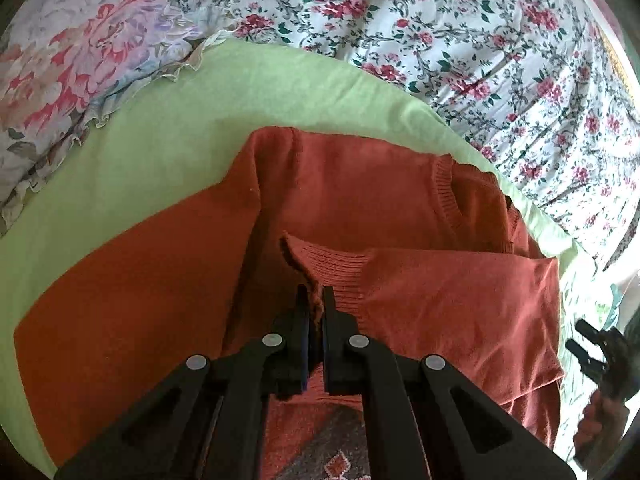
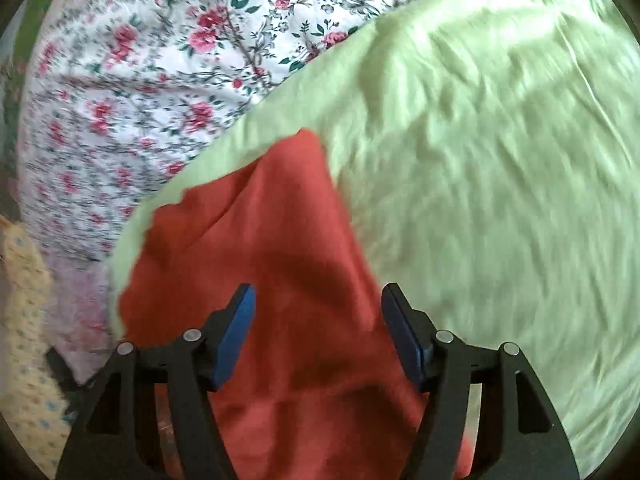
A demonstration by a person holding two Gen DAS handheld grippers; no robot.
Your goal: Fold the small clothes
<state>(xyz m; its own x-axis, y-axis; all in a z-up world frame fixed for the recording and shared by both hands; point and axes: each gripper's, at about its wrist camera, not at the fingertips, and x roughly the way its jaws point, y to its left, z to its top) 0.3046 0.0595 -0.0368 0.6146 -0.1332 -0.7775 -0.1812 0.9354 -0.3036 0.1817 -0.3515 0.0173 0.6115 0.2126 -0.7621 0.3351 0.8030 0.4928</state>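
Your rust-orange sweater [image 1: 360, 200] lies spread on the light green sheet [image 1: 160, 128], and its ribbed cuff [image 1: 332, 268] stands up right at the tips of your left gripper [image 1: 316, 300], whose jaws are clenched on that cuff's edge. Ahead of the left gripper the ribbed neckline curves across the sweater's body, and to its right a folded sleeve lies flat, ending in a straight edge near the sheet's border. To its left the sweater runs out in a long slanted edge, with a broad band of bare green sheet beyond it. Your right gripper [image 2: 318, 300] is released, jaws wide apart over the sweater [image 2: 260, 260], touching nothing that shows; this view is blurred. Ahead and to the right of it stretches open green sheet [image 2: 480, 160]. Past the sheet's edge lies the floral bedspread [image 1: 440, 32], and a ruffled floral pillow [image 1: 72, 60] sits far ahead-left of the left gripper.
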